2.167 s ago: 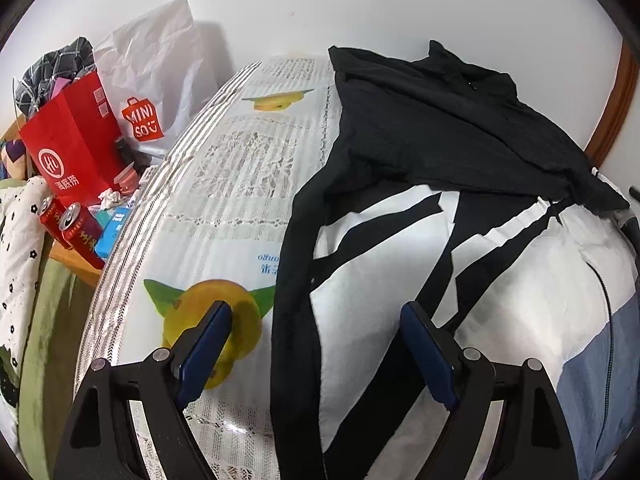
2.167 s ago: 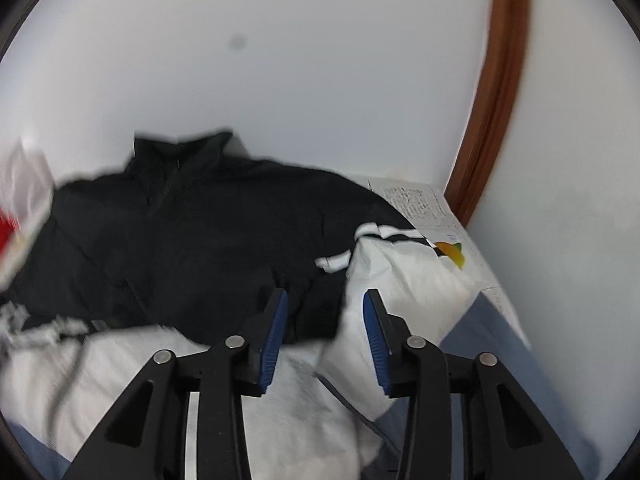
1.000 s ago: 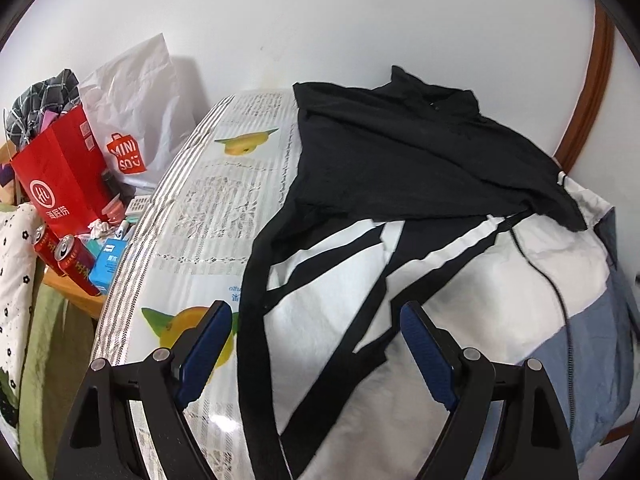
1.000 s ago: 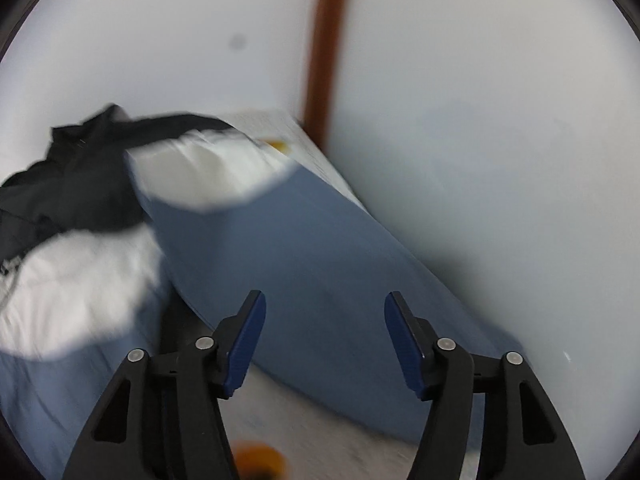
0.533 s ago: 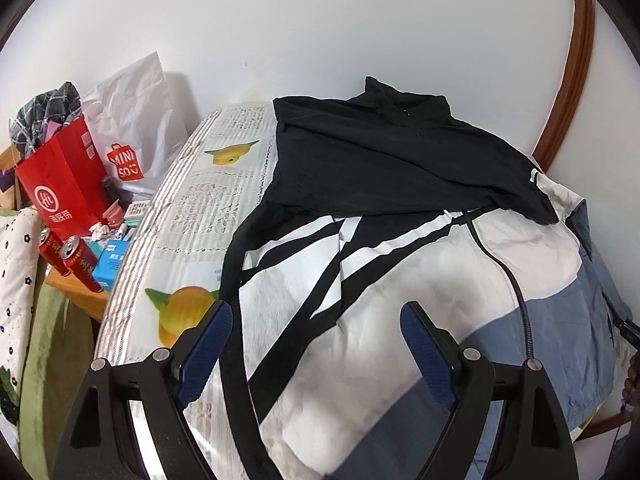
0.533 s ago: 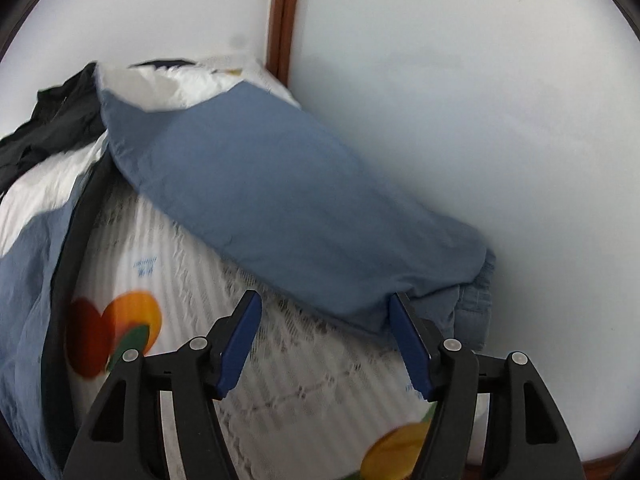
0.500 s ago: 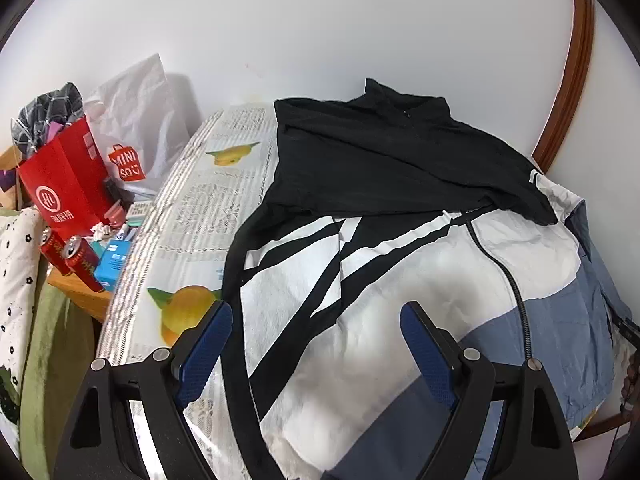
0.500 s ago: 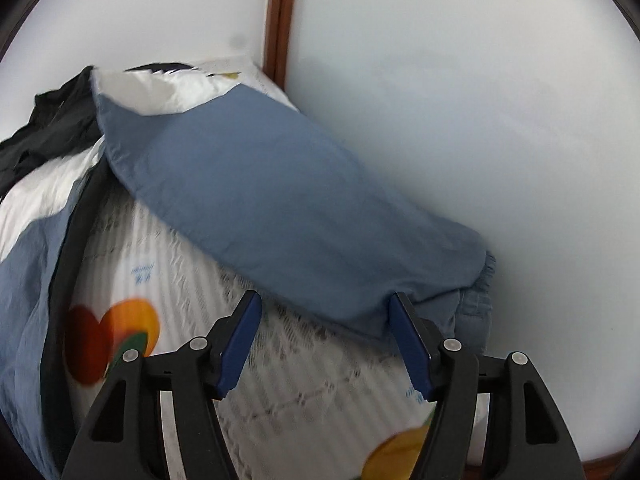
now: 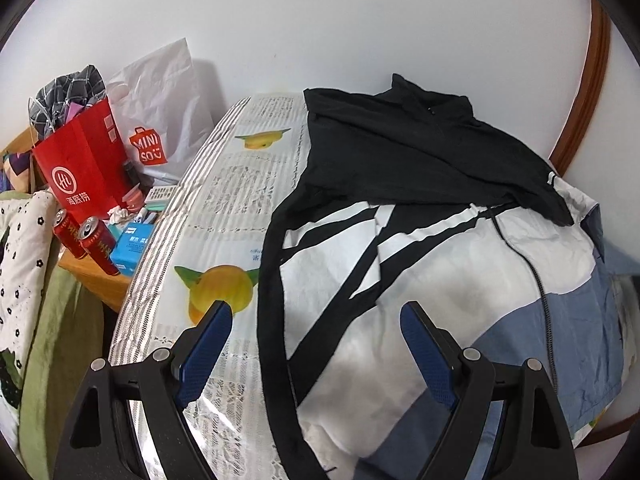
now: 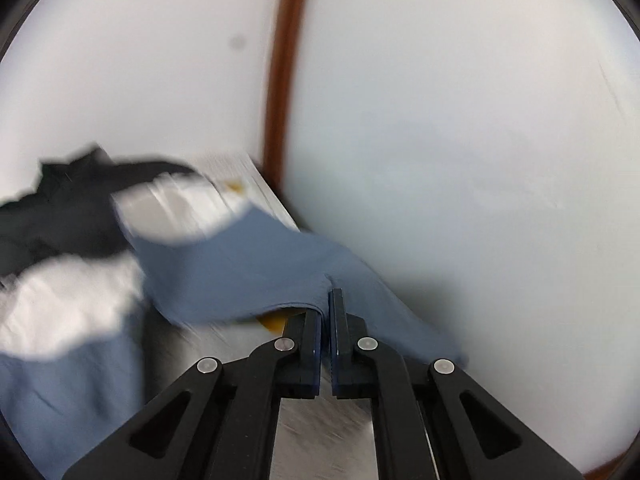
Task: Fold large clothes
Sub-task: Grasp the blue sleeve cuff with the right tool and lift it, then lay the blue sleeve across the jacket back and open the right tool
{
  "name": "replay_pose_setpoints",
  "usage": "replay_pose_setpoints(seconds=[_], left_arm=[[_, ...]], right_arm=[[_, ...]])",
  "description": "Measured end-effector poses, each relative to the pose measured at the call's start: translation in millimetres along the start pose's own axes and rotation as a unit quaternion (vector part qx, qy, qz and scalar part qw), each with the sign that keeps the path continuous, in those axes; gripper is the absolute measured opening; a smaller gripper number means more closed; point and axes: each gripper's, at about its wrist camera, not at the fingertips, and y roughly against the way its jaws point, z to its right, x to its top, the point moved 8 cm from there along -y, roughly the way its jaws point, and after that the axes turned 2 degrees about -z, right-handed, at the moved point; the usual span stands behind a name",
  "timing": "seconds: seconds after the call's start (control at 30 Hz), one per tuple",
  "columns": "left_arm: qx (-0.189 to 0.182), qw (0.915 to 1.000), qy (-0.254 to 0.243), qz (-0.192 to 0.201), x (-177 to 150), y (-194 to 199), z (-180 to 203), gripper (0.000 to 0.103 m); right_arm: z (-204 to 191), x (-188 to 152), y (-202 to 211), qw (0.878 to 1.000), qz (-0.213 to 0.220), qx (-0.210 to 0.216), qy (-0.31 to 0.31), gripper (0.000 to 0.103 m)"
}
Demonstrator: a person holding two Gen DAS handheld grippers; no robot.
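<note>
A large jacket (image 9: pixel 440 264), black at the top, white with black stripes in the middle and blue at the hem, lies spread on a table covered with a fruit-print cloth (image 9: pixel 224 208). My left gripper (image 9: pixel 316 320) hangs open above the jacket's near left side, with nothing between its fingers. In the blurred right wrist view, my right gripper (image 10: pixel 325 300) is shut on the jacket's blue sleeve (image 10: pixel 248 264), which lifts off the cloth. The sleeve's white upper part (image 10: pixel 180 212) and black shoulder lie behind.
A red paper bag (image 9: pixel 80 172), a white shopping bag (image 9: pixel 164 120), two red cans (image 9: pixel 84 236) and a blue box (image 9: pixel 132 248) crowd a wooden side table at left. White walls with a brown frame (image 9: pixel 584 80) stand close behind and to the right.
The right gripper went from open over the blue sleeve to shut on it and rose with it. The left gripper drew back a little, so more of the jacket shows.
</note>
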Motion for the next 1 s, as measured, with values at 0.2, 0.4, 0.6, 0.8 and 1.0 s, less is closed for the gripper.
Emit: replay_pose_setpoints(seconds=[0.2, 0.4, 0.6, 0.8, 1.0], left_arm=[[0.02, 0.9995, -0.001, -0.023, -7.8, -18.6, -15.6, 0.085], [0.007, 0.9994, 0.003, -0.033, -15.2, -34.2, -26.0, 0.085], [-0.001, 0.9996, -0.003, -0.029, -15.2, -40.1, -29.5, 0.085], [-0.006, 0.9994, 0.012, -0.033, -15.8, -44.9, -38.5, 0.085], [-0.005, 0.9992, 0.008, -0.038, -19.2, -45.0, -38.6, 0.085]], right_arm=[[-75.1, 61.0, 23.4, 0.997, 0.051, 0.053, 0.022, 0.003], [-184.6, 102.3, 42.5, 0.986, 0.09, 0.126, 0.067, 0.003], [-317.3, 99.5, 58.2, 0.958, 0.105, 0.221, 0.146, 0.003], [-422.6, 57.5, 60.6, 0.929, 0.081, 0.284, 0.224, 0.003], [-461.2, 23.7, 40.6, 0.921, 0.039, 0.296, 0.251, 0.012]])
